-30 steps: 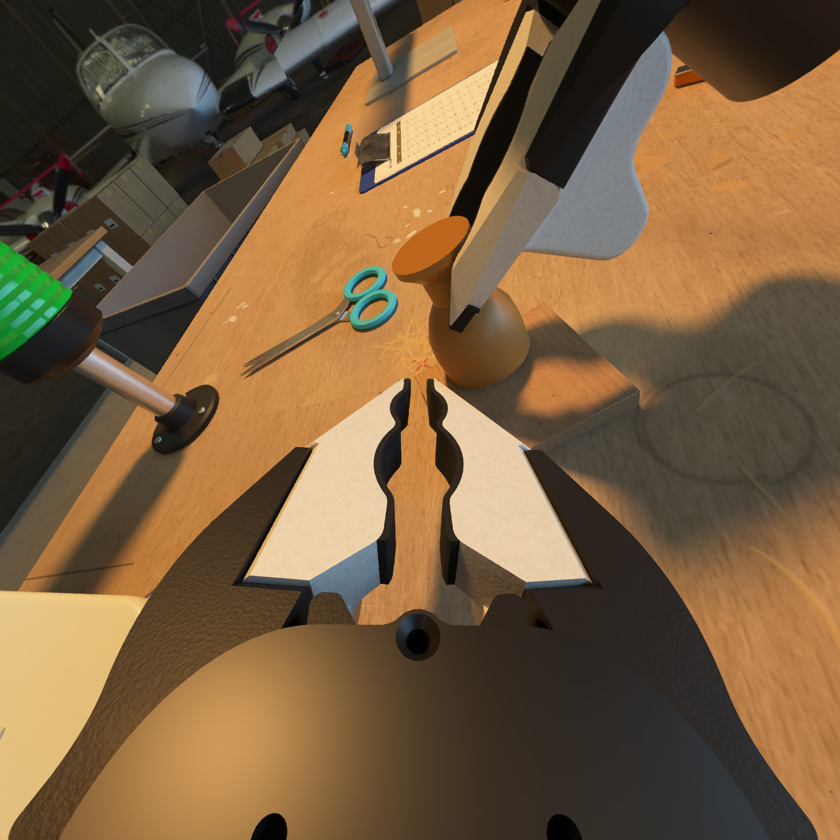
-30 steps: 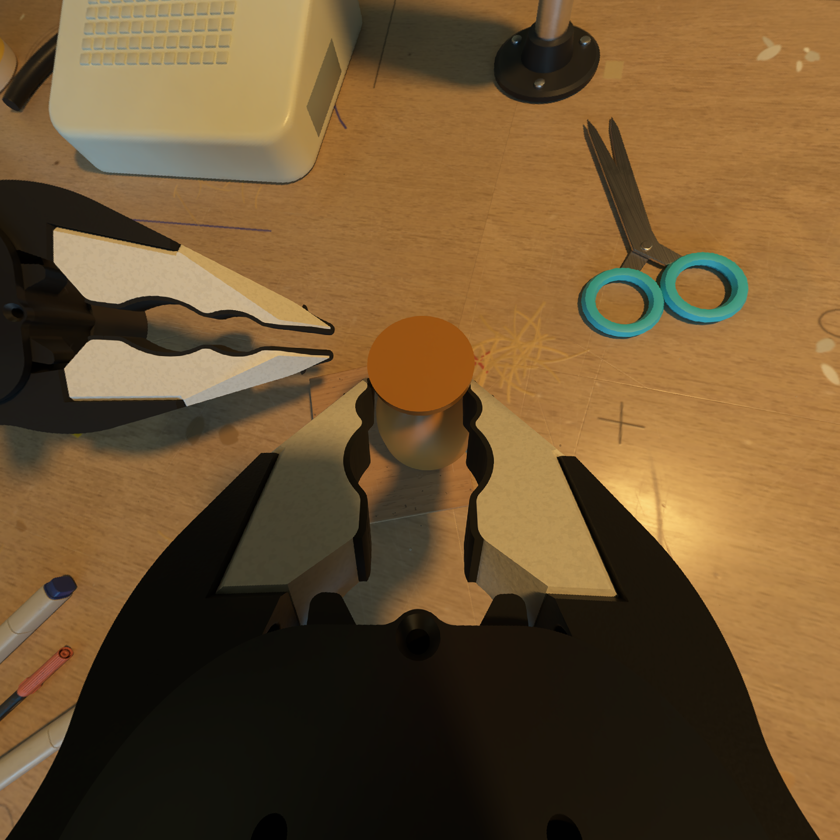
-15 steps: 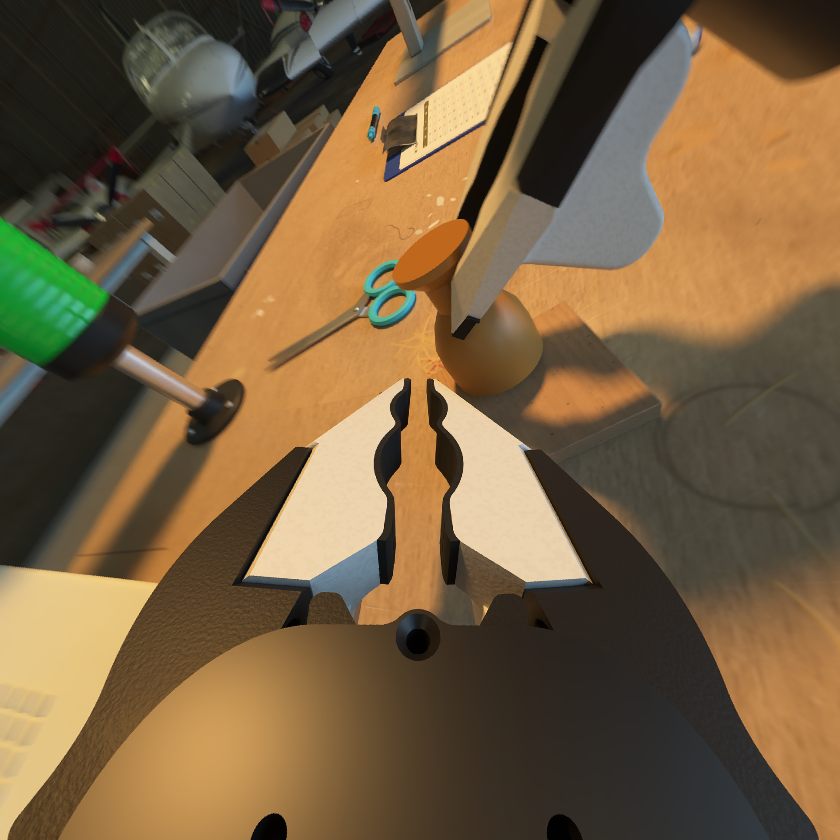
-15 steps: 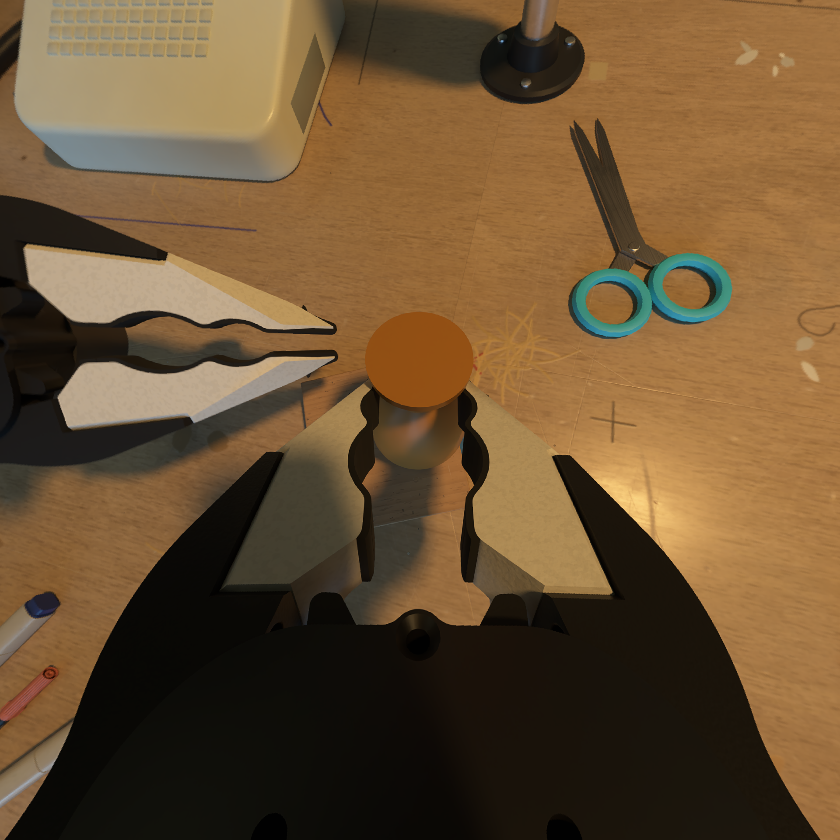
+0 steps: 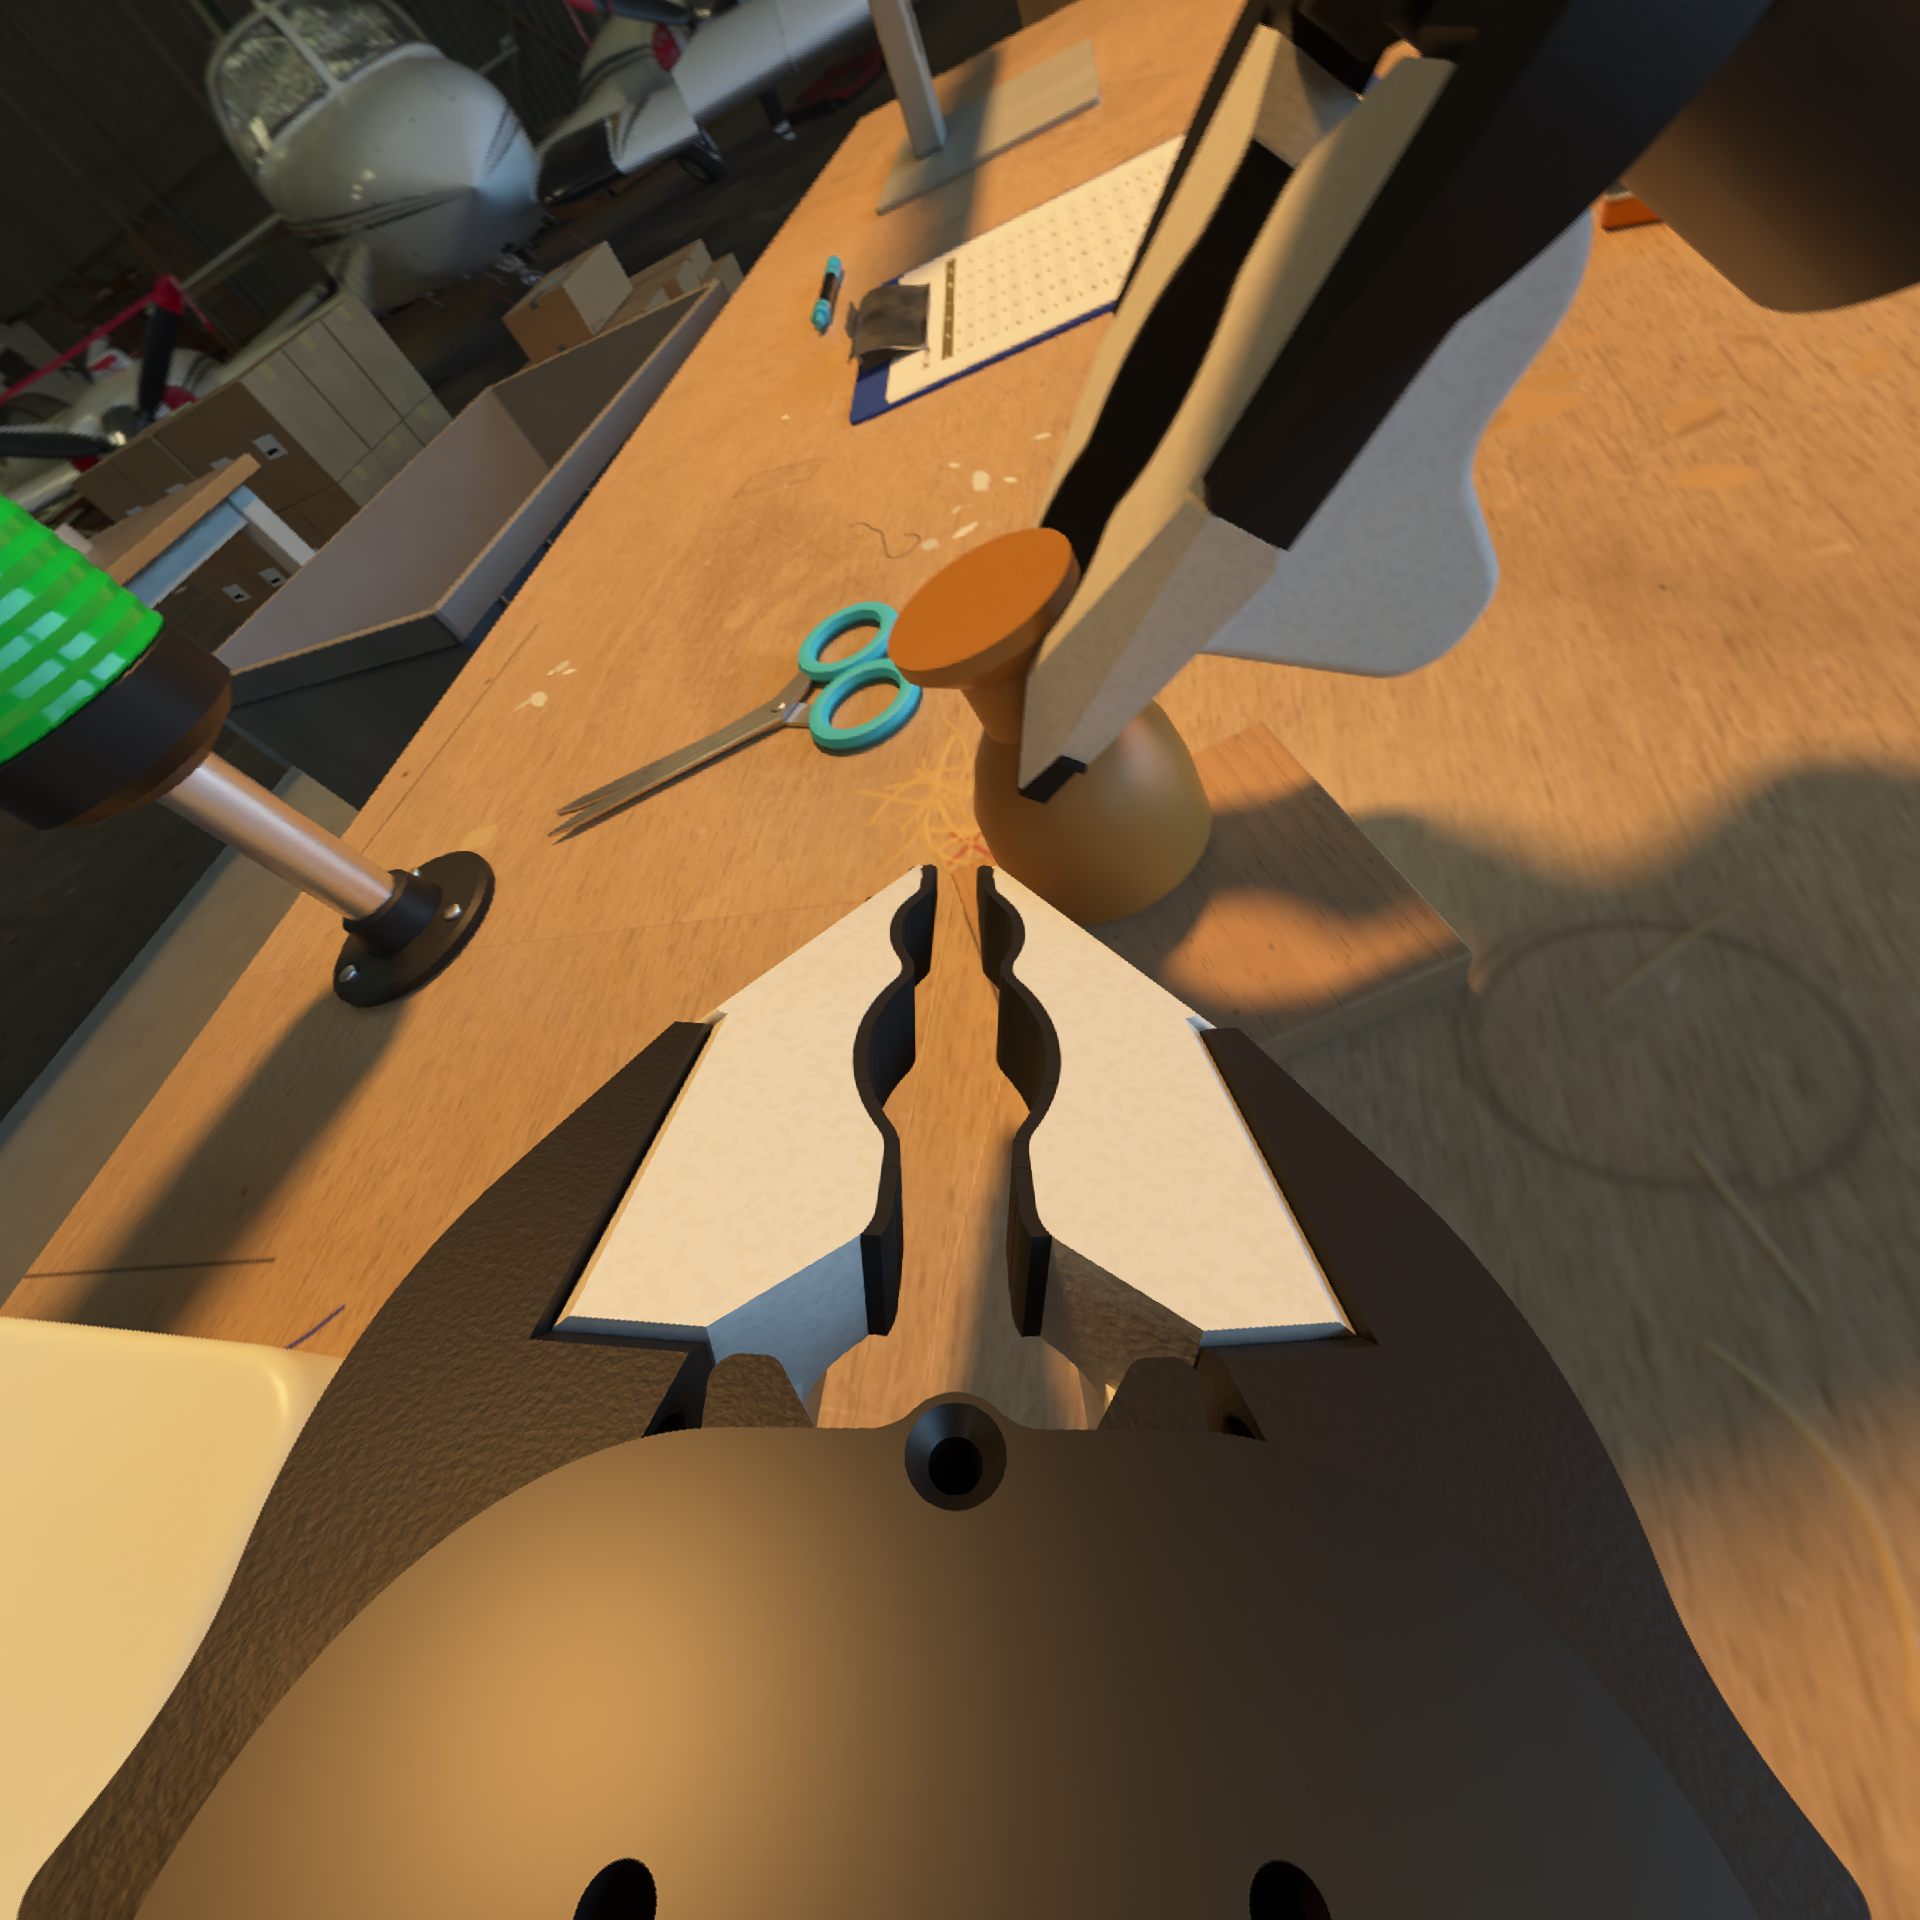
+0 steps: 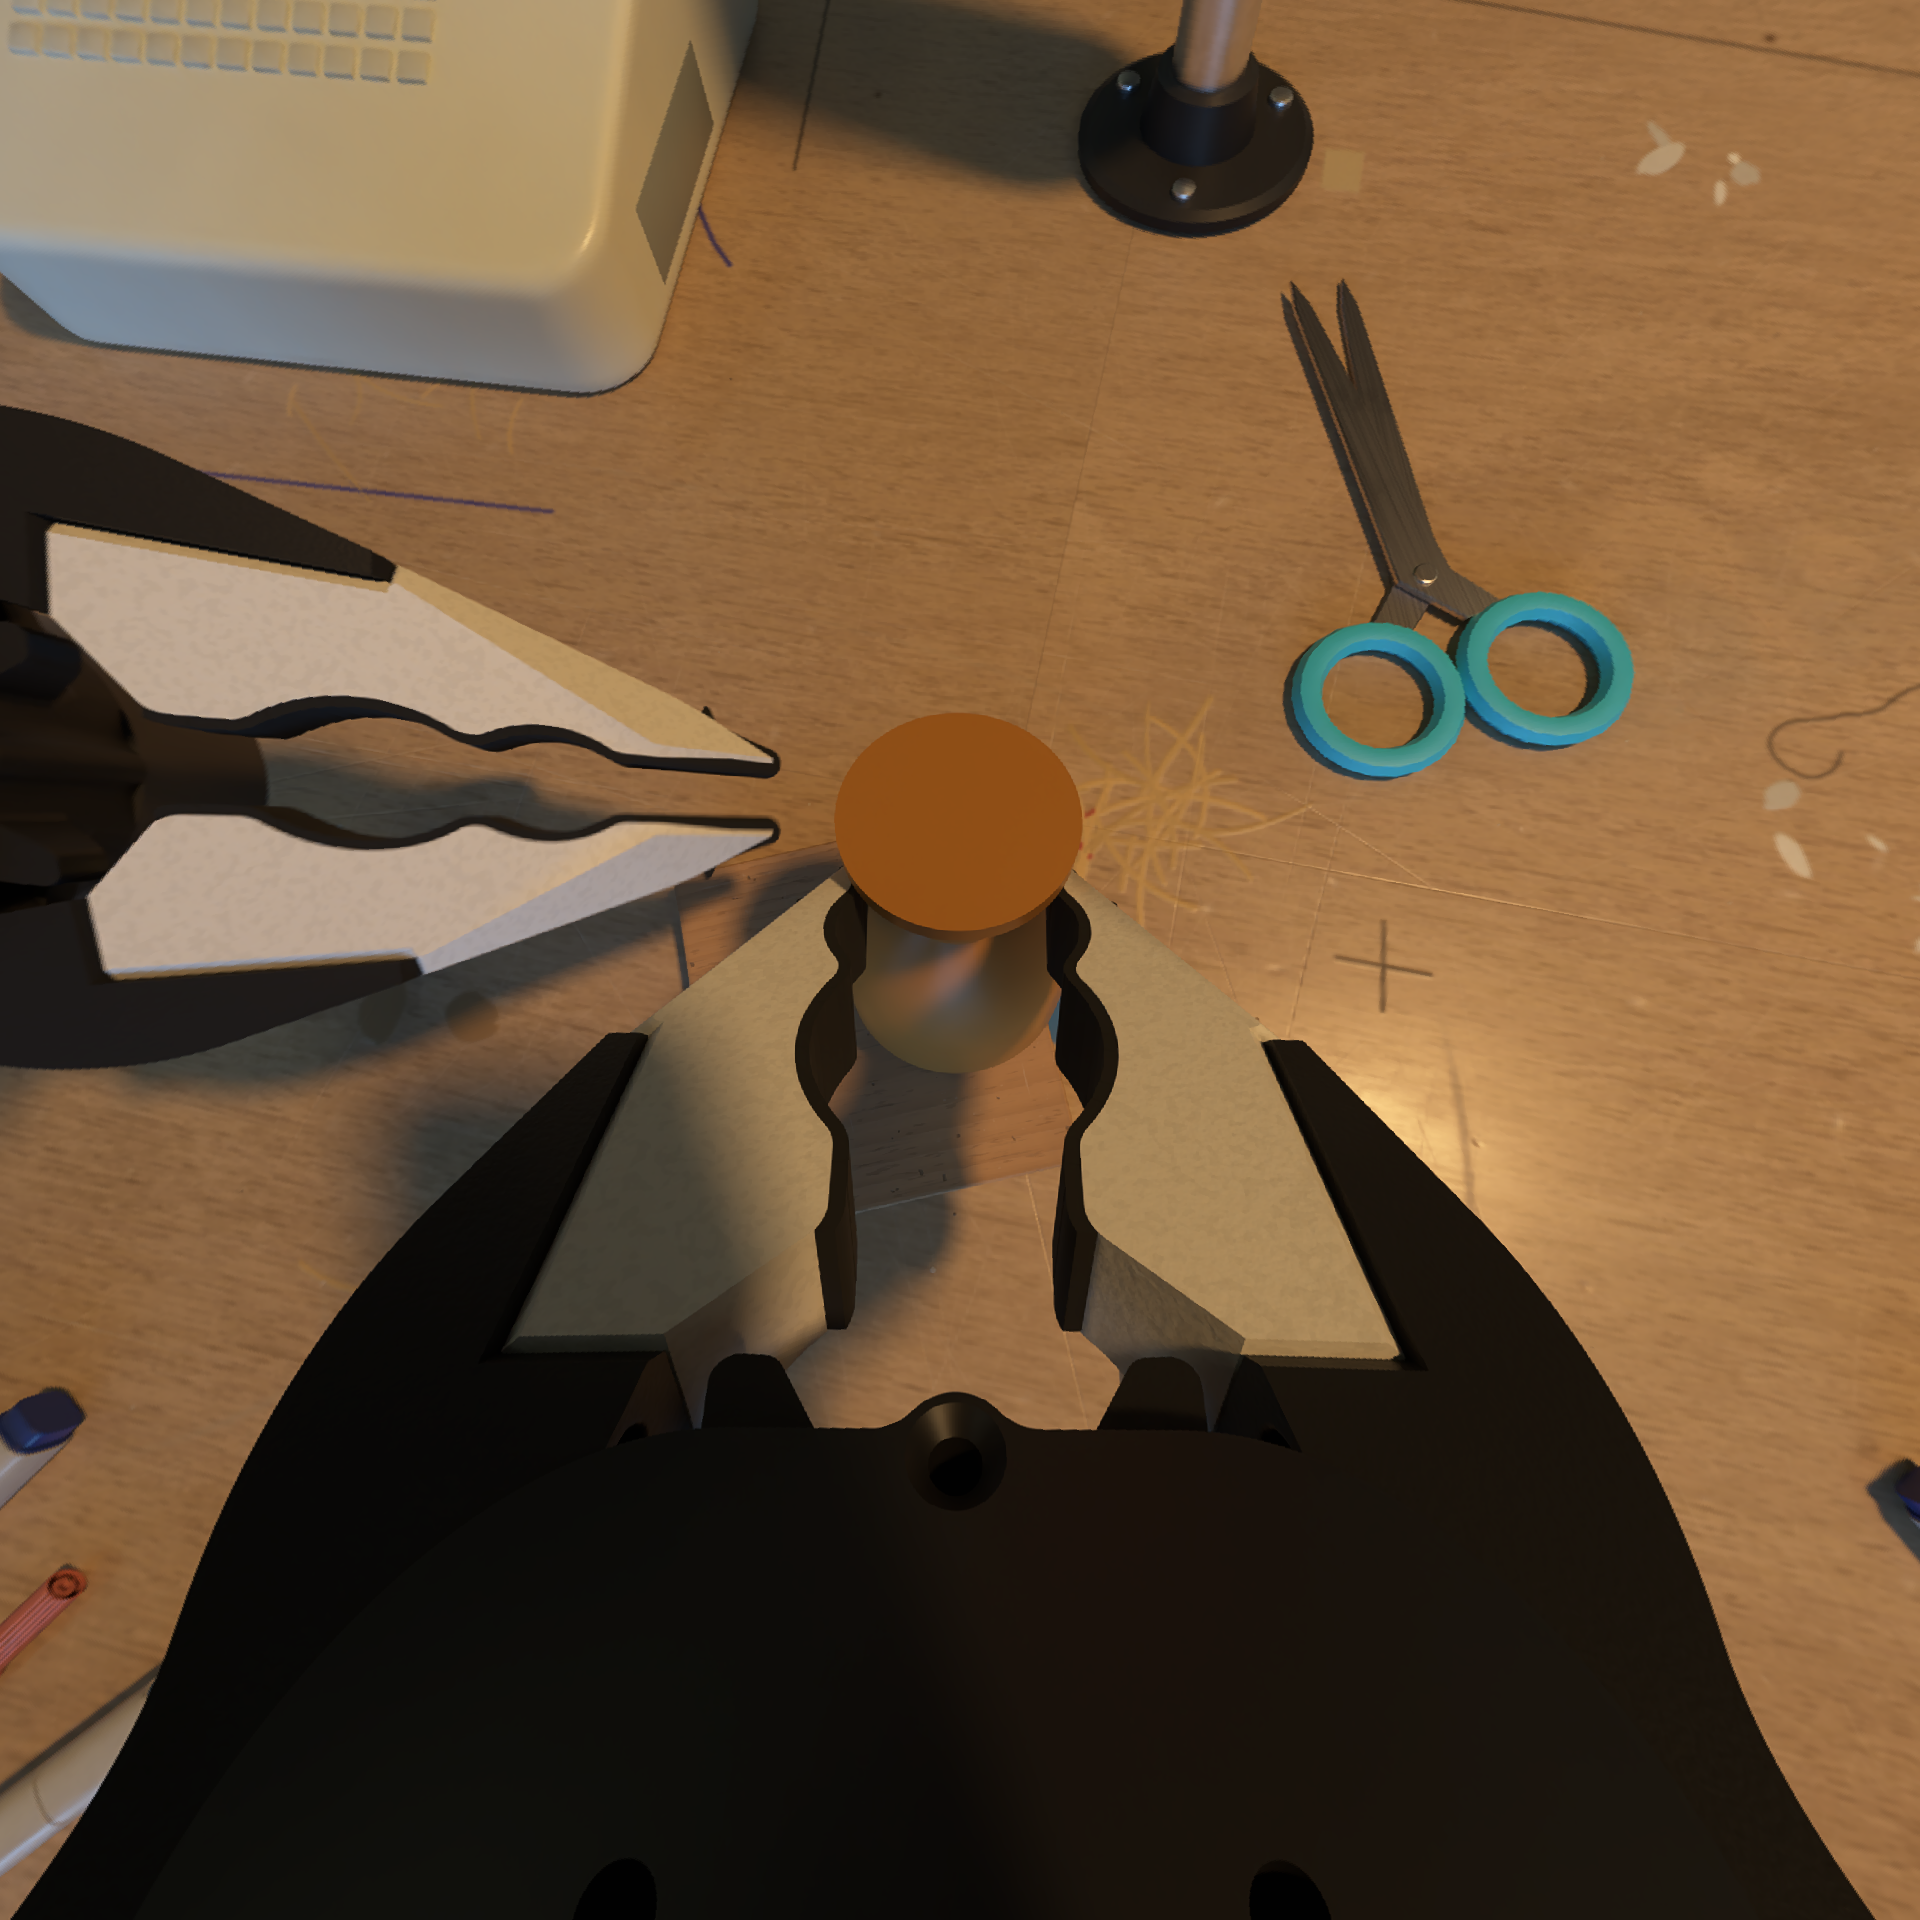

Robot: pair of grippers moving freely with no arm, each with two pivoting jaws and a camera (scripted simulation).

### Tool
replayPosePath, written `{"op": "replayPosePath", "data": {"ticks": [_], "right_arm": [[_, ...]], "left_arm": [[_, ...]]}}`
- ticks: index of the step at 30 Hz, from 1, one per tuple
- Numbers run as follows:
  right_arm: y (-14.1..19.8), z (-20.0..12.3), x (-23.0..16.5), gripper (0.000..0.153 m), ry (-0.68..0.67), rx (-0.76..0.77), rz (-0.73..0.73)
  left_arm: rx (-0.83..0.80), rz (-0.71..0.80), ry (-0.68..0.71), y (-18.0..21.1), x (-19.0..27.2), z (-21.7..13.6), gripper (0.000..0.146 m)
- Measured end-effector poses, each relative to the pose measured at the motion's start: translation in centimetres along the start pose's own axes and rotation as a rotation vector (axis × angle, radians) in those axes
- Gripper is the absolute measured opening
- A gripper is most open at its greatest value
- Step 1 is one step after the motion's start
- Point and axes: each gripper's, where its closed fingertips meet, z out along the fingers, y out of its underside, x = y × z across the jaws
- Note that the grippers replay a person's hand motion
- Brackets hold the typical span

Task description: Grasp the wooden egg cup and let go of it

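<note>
egg cup (image 6: 956, 831), brown wood, stands upside down with its flat round foot on top and its bowl resting on a thin wooden board (image 5: 1309, 894) that lies on the tabletop (image 6: 1558, 1143). right claw (image 6: 958, 902) comes down from above, its two fingers on either side of the narrow stem under the foot, clenched on the egg cup. left claw (image 5: 954, 871) is low over the tabletop with its tips just beside the cup's bowl, apart from it, its fingers nearly together with only a thin slit between them and nothing in it. teal-handled scissors (image 6: 1455, 623) lie near the cup. a black round pole base (image 6: 1195, 135) and a cream plastic box (image 6: 343, 177) sit farther off.
</note>
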Motion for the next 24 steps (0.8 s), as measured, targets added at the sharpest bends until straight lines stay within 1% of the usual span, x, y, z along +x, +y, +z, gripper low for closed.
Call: {"op": "replayPosePath", "data": {"ticks": [1,4,6,8,10,12,14,16,20,22,23,24], "right_arm": [[0.0,0.0,-0.1,0.034,0.014,-0.002,-0.008],[-0.1,0.1,-0.3,0.034,0.047,-0.005,-0.026],[-0.1,0.1,-0.4,0.034,0.062,0.001,-0.033],[0.0,0.0,-0.8,0.034,0.065,0.018,-0.035],[0.1,-0.1,-1.3,0.034,0.06,0.029,-0.042],[0.2,-0.2,-1.6,0.034,0.071,0.026,-0.056],[0.2,-0.2,-1.8,0.034,0.097,0.02,-0.059],[0.3,-0.4,-2.3,0.034,0.11,0.006,-0.06],[0.3,-0.6,-3.2,0.034,0.099,0.04,-0.056],[0.4,-0.7,-3.5,0.059,0.085,0.038,-0.063],[0.4,-0.8,-3.5,0.067,0.08,0.037,-0.071],[0.4,-0.9,-3.3,0.07,0.086,0.039,-0.081]], "left_arm": [[-0.007,0.009,0.012,0.2,0.2,-0.2,0.01],[-0.026,0.015,0.05,0.4,0.4,-1.5,0.026],[0.006,-0.015,0.074,-0.2,0.0,-2.7,0.031],[0.057,-0.079,0.105,-1.0,-0.8,-4.0,0.032],[0.065,-0.141,0.096,-1.1,-2.1,-5.0,0.031],[0.009,-0.196,0.135,-0.3,-2.4,-5.5,0.03],[-0.058,-0.243,0.205,0.7,-1.6,-5.7,0.027],[-0.077,-0.256,0.246,1.2,-0.8,-6.0,0.027],[-0.095,-0.22,0.249,1.8,0.0,-7.7,0.027],[-0.103,-0.209,0.22,2.4,-0.5,-9.5,0.027],[-0.114,-0.206,0.185,2.9,-1.3,-10.6,0.027],[-0.134,-0.207,0.136,3.6,-2.5,-11.9,0.026]]}}
